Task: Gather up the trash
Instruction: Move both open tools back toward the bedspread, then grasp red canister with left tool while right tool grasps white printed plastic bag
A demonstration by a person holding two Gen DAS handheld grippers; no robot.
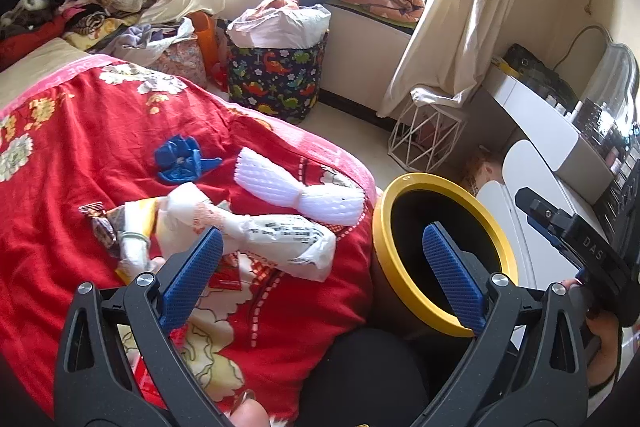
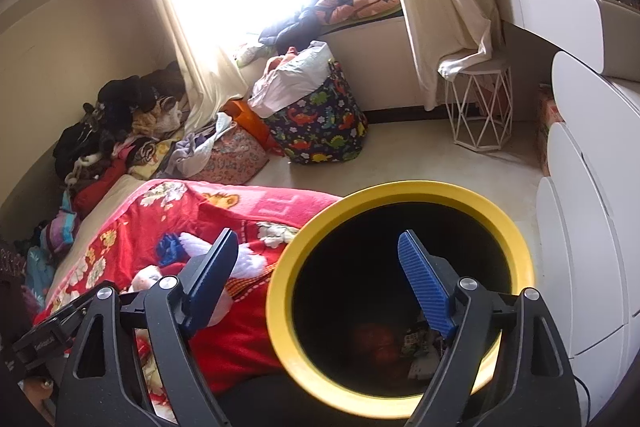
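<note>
Shadow fills the yellow-rimmed trash bin [image 2: 280, 291], so the reddish lump and printed wrapper at its bottom are hard to make out. Left gripper [image 1: 324, 267] hangs with jaws spread wide and empty, one finger above a printed white plastic bag [image 1: 276, 239] whose long axis runs left to right across the red blanket [image 1: 100, 131]. White foam fruit net [image 1: 296, 187] lies beyond it, beside a blue plastic piece [image 1: 180, 159]. Right gripper [image 2: 320, 283] is likewise wide open, empty, over the bin's mouth.
</note>
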